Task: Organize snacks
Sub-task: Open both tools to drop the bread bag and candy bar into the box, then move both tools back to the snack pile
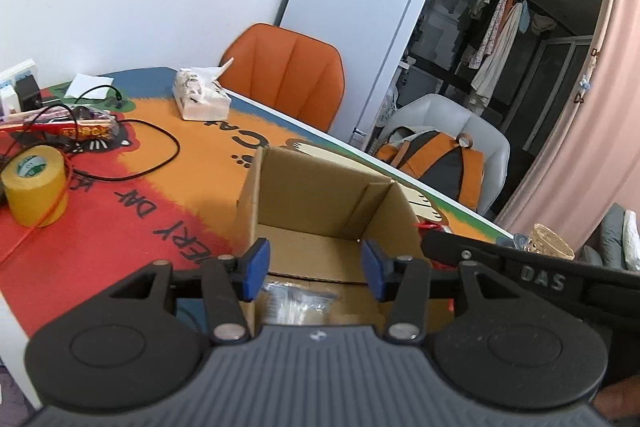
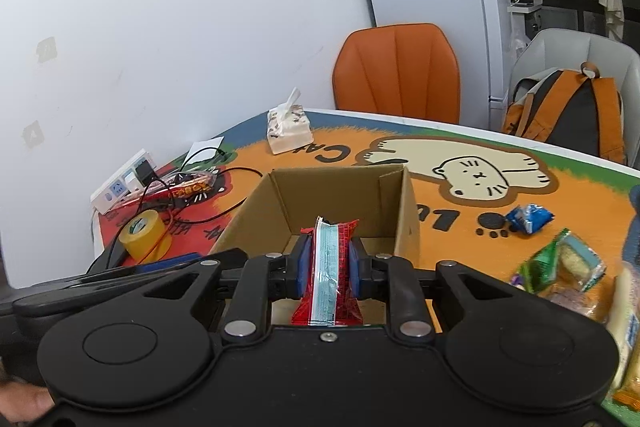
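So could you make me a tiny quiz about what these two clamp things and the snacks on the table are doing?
1. True or false: the right gripper is shut on a red snack packet.
2. What does the left gripper hold? A) roll of tape B) nothing C) tissue pack
3. Fill in: both grippers hover over the open cardboard ____.

Key
1. True; its blue pads press the packet from both sides.
2. B; its jaws stand apart, and a clear packet lies in the box below.
3. box. More snacks, like the blue cookie packet, wait on the mat.
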Demonstrator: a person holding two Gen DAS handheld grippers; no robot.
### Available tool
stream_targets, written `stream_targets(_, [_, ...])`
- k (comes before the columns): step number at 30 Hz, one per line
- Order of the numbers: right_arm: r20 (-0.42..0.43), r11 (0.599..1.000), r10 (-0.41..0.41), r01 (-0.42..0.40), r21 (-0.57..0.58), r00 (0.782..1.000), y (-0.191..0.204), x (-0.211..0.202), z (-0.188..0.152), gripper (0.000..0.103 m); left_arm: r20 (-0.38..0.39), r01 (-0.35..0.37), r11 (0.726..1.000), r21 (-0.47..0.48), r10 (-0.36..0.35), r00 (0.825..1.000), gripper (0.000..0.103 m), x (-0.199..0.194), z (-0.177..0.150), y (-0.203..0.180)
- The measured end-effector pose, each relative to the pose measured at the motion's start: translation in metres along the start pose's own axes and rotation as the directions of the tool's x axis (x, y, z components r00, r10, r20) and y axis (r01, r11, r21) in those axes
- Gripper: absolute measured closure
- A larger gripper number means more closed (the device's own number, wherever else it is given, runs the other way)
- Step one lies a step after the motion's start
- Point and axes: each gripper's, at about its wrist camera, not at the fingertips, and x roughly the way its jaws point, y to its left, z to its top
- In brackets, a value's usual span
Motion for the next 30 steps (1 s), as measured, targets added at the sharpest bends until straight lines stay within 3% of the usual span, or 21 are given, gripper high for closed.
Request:
stream_targets(7, [-0.014, 1.0, 0.019, -0.019, 0.025, 1.0, 0.006, 0.011, 0.0, 0.079, -0.008, -0.018, 0.999, -0.031, 0.017, 1.0, 0.048, -0.01, 0.0, 0.01])
stream_targets(10, [-0.006, 1.0, -0.009, 0.01, 0.026, 1.0, 0.006, 0.008, -0.001, 0.064, -0.002, -0.019, 0.999, -0.04, 0.018, 1.0, 0.036, -0.015, -0.001, 0.013])
stream_targets(12, [0.001, 0.999, -0.008, 0.008, 0.031, 1.0, 0.004, 0.003, -0.003, 0.045, 0.008, -0.02, 0.999, -0.047, 0.02, 1.0, 0.029, -0.018, -0.002, 0.014])
stream_targets(17, [0.05, 0.999, -0.037, 0.035, 0.023, 0.998, -0.001, -0.018, -0.008, 0.028, 0.009, -0.029, 0.997, -0.068, 0.03, 1.0, 0.018, -0.022, -0.005, 0.015])
stream_targets(19, [0.066, 0.998, -0.054, 0.053, 0.018, 0.996, -0.004, -0.025, -0.01, 0.023, 0.005, -0.035, 0.997, -0.066, 0.035, 0.999, 0.018, -0.023, -0.007, 0.013])
stream_targets(23, [0.071, 0.993, -0.117, 0.117, 0.002, 0.991, -0.008, -0.037, -0.015, 0.005, -0.004, -0.022, 0.998, -0.059, 0.022, 1.0, 0.017, -0.025, -0.01, 0.007])
stream_targets(30, [0.083, 0.986, -0.165, 0.161, 0.049, 0.983, -0.024, -0.054, -0.026, 0.002, -0.003, -0.016, 0.999, -0.036, 0.016, 1.0, 0.017, -0.033, -0.015, -0.006])
